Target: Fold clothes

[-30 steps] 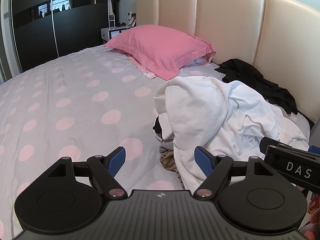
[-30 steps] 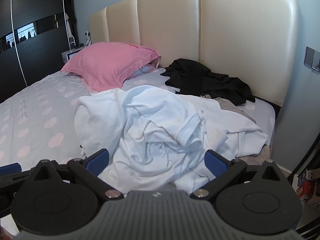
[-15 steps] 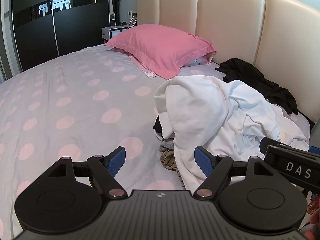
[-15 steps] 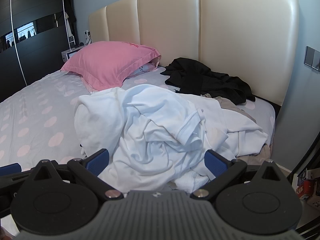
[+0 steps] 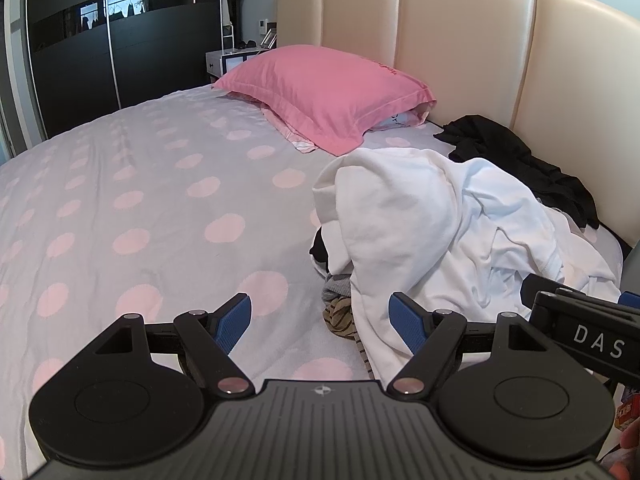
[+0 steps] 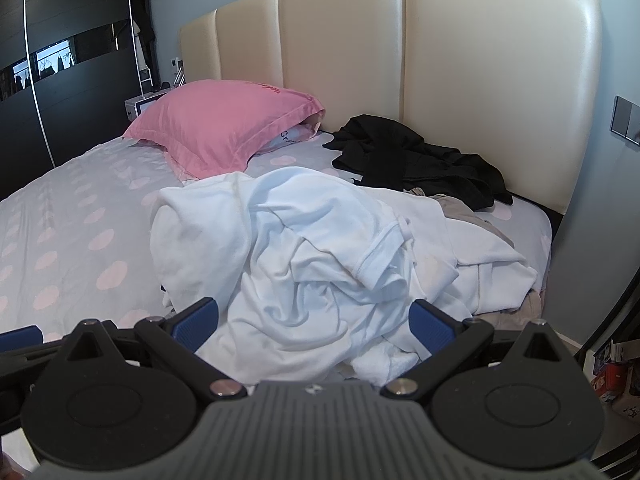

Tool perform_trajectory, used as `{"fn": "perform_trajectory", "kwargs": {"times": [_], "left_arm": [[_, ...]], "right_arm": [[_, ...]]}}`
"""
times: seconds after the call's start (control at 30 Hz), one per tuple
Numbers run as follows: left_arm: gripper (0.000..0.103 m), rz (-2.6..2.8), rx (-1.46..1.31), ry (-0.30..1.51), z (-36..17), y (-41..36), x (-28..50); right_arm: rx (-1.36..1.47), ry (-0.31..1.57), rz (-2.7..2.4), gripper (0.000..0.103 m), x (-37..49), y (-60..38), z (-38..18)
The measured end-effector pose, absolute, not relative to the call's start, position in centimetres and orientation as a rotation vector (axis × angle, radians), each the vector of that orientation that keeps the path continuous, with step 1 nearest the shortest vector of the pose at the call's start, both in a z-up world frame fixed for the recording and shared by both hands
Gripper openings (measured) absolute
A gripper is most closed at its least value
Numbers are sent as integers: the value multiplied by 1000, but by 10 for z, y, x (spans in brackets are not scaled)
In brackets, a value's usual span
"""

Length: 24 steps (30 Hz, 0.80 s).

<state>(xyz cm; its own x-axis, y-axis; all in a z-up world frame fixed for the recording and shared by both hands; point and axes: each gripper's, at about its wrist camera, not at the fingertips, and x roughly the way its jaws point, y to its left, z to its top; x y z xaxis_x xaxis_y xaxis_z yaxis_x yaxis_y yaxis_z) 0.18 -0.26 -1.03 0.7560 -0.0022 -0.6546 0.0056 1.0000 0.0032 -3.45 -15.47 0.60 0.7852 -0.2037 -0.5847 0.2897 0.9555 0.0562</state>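
Observation:
A heap of crumpled white clothes (image 5: pixel 432 224) (image 6: pixel 312 248) lies on the right half of the bed, with a striped piece (image 5: pixel 340 316) and a dark piece poking out at its left foot. A black garment (image 6: pixel 416 160) (image 5: pixel 516 160) lies behind the heap by the headboard, and a beige one (image 6: pixel 460 204) shows under it. My left gripper (image 5: pixel 322 322) hovers open at the heap's near left edge, nothing between its fingers. My right gripper (image 6: pixel 314 322) hangs open just before the heap's near side, also holding nothing.
The bed (image 5: pixel 140 200) has a grey cover with pink dots, bare on the left. A pink pillow (image 5: pixel 328 88) leans at the cream headboard (image 6: pixel 440 60). Dark wardrobe doors (image 5: pixel 100 40) stand at far left. The bed's right edge drops to a floor with boxes (image 6: pixel 608 368).
Both views have crept very slightly toward the heap. The clothes have not moved and both grippers stay open.

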Motion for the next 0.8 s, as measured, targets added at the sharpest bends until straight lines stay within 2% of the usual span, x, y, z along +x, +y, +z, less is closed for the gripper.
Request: {"fn": "perform_trajectory", "kwargs": {"times": [0.27,0.5,0.73,0.8], "left_arm": [[75,-7,15,721,-14,4,5],[75,15,23,747,-17,28,9],[75,28,-60,802,-22,77,12],[75,44,-62,808,-23,91,10]], "right_arm": [[168,638,-179,102,-26,-157,4],[156,744,-98,101,8,-162,-3],[15,827,-112,86,64,-177,-14],[-10,832,-138,85,77,-186,-18]]}}
